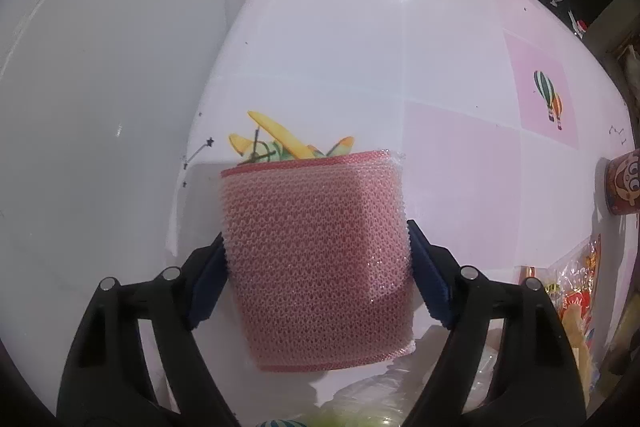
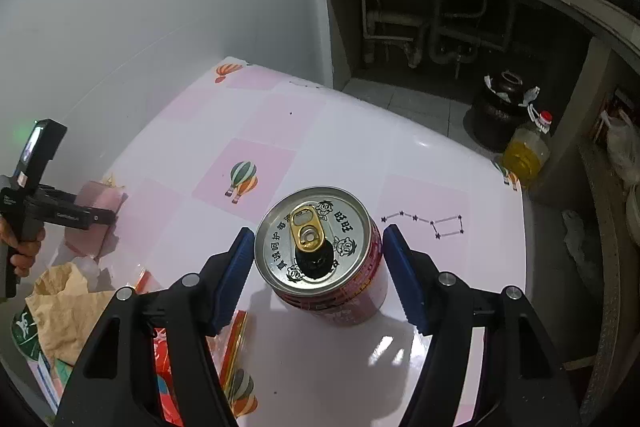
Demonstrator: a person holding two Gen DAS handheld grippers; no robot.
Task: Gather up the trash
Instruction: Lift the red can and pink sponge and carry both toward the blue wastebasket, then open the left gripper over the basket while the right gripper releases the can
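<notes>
1. Left gripper [image 1: 316,267] is pointed steeply down; its pads sit against both sides of the pink mesh sponge [image 1: 316,247], so the sponge is judged clamped.
2. The sponge is held near the table's [image 1: 440,47] wall-side edge, probably for carrying off as trash.
3. Right gripper [image 2: 320,267] is set apart around the red drink can [image 2: 332,259]; the right pad is clear of the can, the left just beside it. Not gripped.
4. The can stands upright mid-table, straddled for a side grasp.
5. Wrappers and a paper bag [image 2: 68,307] lie at the near left edge.
</notes>
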